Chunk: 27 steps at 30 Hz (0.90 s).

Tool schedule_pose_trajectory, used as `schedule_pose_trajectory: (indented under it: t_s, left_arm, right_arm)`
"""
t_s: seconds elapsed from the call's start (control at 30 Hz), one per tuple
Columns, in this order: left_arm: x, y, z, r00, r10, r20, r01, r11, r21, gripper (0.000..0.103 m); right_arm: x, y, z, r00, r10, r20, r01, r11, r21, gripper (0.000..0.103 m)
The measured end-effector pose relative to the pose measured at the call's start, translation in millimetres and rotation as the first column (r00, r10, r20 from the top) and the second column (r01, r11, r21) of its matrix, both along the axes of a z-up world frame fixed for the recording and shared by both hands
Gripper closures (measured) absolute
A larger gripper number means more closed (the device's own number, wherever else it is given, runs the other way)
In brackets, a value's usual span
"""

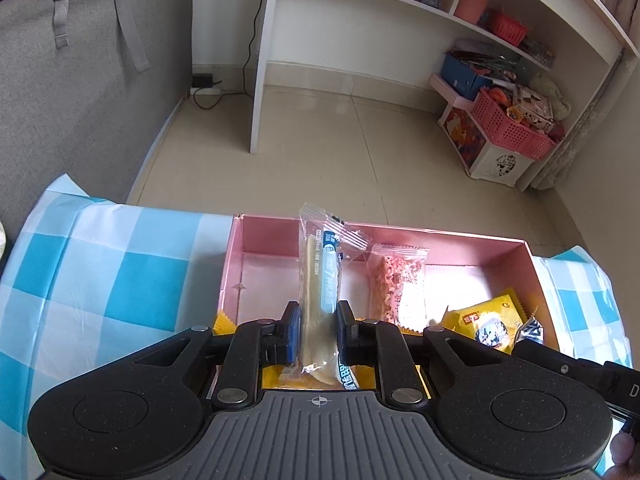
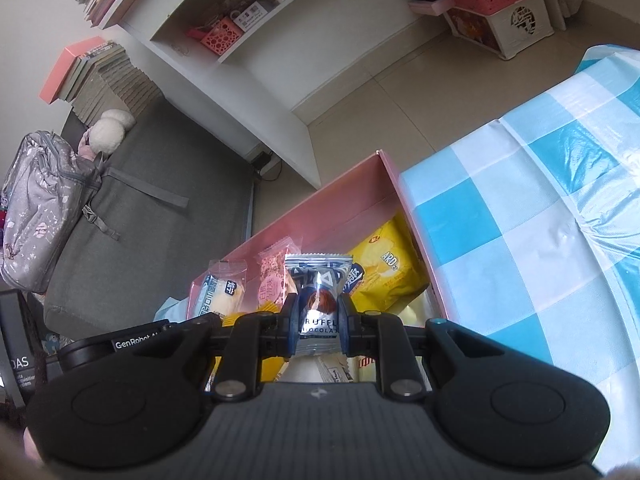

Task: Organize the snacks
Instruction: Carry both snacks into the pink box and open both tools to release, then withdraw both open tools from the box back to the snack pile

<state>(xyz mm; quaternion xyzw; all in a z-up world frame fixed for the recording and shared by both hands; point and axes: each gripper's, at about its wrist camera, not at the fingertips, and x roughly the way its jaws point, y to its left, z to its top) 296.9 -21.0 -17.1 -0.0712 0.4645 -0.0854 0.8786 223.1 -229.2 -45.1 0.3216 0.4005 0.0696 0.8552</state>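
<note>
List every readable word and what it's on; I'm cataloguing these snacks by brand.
"RUFFL" over "OCOLA", cut off: truffle chocolate packet in the right tool.
"ARD": yellow chip bag.
"GenRobot": left tool's body.
Chinese print on the cream pastry packet in the left tool and on the pink snack bar: too blurred.

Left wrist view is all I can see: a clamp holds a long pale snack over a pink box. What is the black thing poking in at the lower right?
Observer: That is the right gripper, shut on a silver-and-blue truffle chocolate packet.
Visitor: Is it over the box too?
Observer: Yes. It hangs above the pink box, beside your long pale snack.
Visitor: Anything in the room that I miss?
Observer: A stack of books with a white plush toy next to it.
</note>
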Motion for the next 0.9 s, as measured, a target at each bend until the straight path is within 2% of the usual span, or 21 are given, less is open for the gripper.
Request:
schedule_pose_trajectory:
  t_s: [0.1,0.23,0.3,0.4,0.63,0.7,0.9]
  left_arm:
    - [0,-4,-3,1.000,-0.005,0.009,0.005,1.000,0.006,0.085]
    - [-3,-3,1,0.999,0.002,0.034,-0.002,1.000,0.002,0.074]
    - [-7,-1,5,0.999,0.005,0.039,-0.004,1.000,-0.009,0.058]
    - [-15,1,10,0.999,0.002,0.043,-0.001,1.000,-0.019,0.045]
    - [-41,-2,19,0.997,-0.052,0.060,0.053,0.999,-0.013,0.041]
    - [-50,-2,24,0.996,-0.056,0.068,0.057,0.998,-0.012,0.031]
    - [-78,3,37,0.994,-0.068,0.086,0.070,0.997,-0.023,0.027]
  right_arm:
    - [1,1,0,1.000,0.004,0.001,-0.004,1.000,-0.010,0.085]
    - [1,-1,0,1.000,-0.011,-0.012,0.011,1.000,0.009,0.077]
    - [0,-2,2,1.000,-0.012,-0.012,0.012,1.000,0.012,0.072]
    - [-3,-3,4,1.000,-0.021,-0.020,0.021,1.000,0.005,0.064]
    - [-18,-6,16,0.998,-0.045,-0.036,0.045,0.999,0.000,0.050]
    - [-24,-6,22,0.998,-0.049,-0.038,0.048,0.999,-0.022,0.048]
    - [-42,-1,40,0.998,-0.049,-0.029,0.048,0.997,-0.053,0.038]
